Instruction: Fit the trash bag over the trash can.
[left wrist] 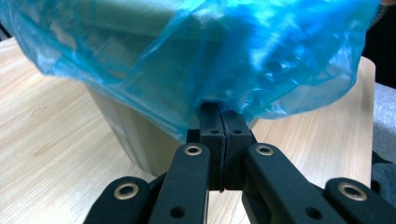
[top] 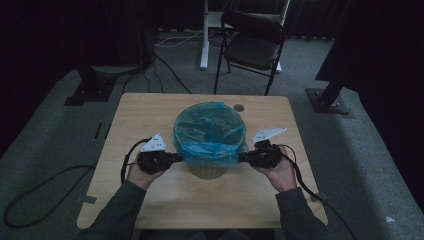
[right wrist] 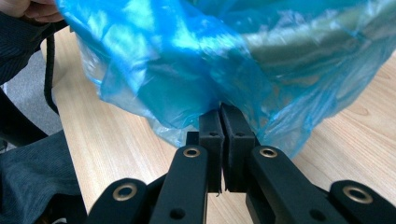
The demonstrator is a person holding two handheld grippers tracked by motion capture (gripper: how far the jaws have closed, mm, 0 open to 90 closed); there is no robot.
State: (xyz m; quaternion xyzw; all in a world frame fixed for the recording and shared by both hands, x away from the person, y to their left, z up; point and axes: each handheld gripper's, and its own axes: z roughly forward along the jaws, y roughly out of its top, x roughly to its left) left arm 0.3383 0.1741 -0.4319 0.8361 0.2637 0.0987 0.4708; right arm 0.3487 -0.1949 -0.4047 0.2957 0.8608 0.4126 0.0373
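A pale round bin (top: 208, 171) stands mid-table with a blue plastic bag (top: 209, 131) lining it and folded down over its rim. My left gripper (top: 178, 158) is at the bin's left side, shut on the bag's hanging edge. At the bin's right side, my right gripper (top: 241, 158) pinches the bag's edge too. In the left gripper view the jaws (left wrist: 221, 119) are closed together with blue film (left wrist: 261, 60) bunched at their tips, the bin wall (left wrist: 135, 135) just behind. The right gripper view shows the same: closed jaws (right wrist: 220, 116) nipping the bag's skirt (right wrist: 187, 70).
The bin sits on a light wooden table (top: 150, 200). A black folding chair (top: 252, 45) stands on the carpet beyond the far edge. Cables (top: 45, 185) trail off the left side and past the right forearm.
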